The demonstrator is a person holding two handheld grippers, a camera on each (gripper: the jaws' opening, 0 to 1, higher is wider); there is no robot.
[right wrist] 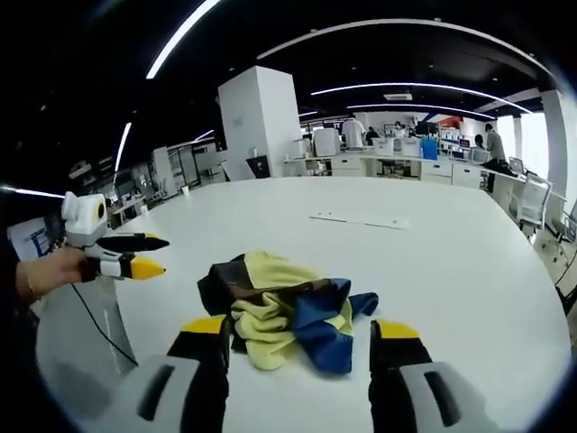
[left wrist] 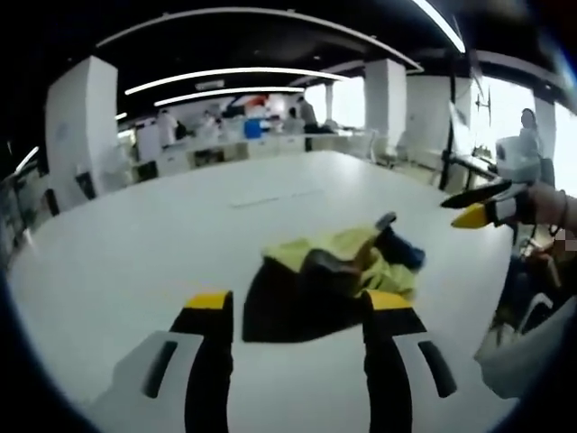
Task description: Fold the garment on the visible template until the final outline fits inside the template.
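The garment [left wrist: 338,280] [right wrist: 284,307] lies crumpled in a heap on the white desk [left wrist: 180,234] [right wrist: 451,262], a jumble of yellow, black and blue cloth with a brownish band across it. In the left gripper view it sits just beyond the left tongs [left wrist: 299,305], a dark flap spread flat toward them and the yellow part bunched behind. In the right gripper view it lies just ahead of the right tongs [right wrist: 301,330], the blue and yellow folds reaching down between the two yellow tips. Both pairs of tongs stand apart, holding nothing and not touching the cloth. Each pair also comes into the other's view, held in a hand [right wrist: 50,271] above the desk edge, well off to the side of the heap. A thin pale strip [right wrist: 359,219] lies flat on the desk farther back. Beyond the desk are white pillars, ceiling light strips, office benches and a few people standing in the distance
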